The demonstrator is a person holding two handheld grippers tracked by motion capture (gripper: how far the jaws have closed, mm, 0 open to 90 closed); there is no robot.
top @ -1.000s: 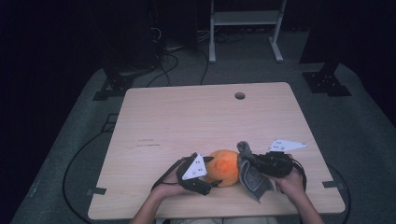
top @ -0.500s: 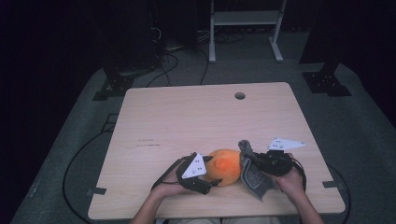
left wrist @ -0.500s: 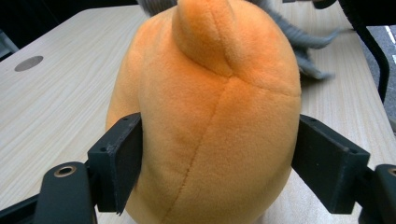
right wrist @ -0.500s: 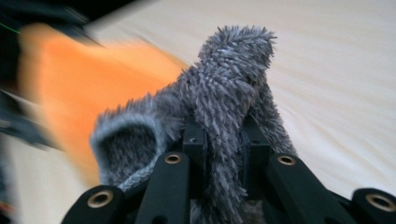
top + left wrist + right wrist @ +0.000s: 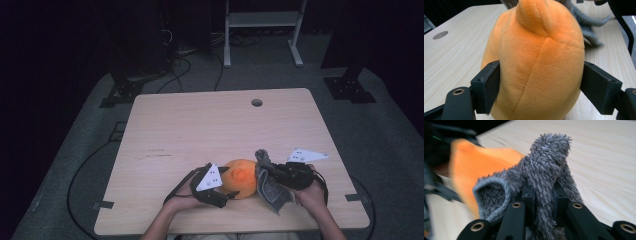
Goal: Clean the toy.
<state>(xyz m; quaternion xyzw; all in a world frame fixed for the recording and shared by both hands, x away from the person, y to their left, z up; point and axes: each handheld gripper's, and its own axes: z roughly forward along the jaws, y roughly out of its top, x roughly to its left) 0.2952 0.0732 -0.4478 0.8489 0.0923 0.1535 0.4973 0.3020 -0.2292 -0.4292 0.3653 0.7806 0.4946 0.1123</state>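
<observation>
Basically mid-wipe: left gripper [image 5: 220,187] clamps the orange plush [image 5: 241,177], right gripper [image 5: 280,176] pinches the grey cloth [image 5: 270,186] just right of it, next likely rubbing the plush

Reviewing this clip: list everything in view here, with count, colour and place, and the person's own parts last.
table: one, light wood, centre, round hole near its far edge
plush toy: one, orange, near edge of the table, between the jaws of the left tool
fuzzy cloth: one, grey, right of the plush toy, pinched in the right tool
white frame: one, on the floor beyond the table
cables: black, on the grey floor at left
left tool: one, black, shut on the plush toy
right tool: one, black, shut on the fuzzy cloth
hands: two, bottom edge
</observation>
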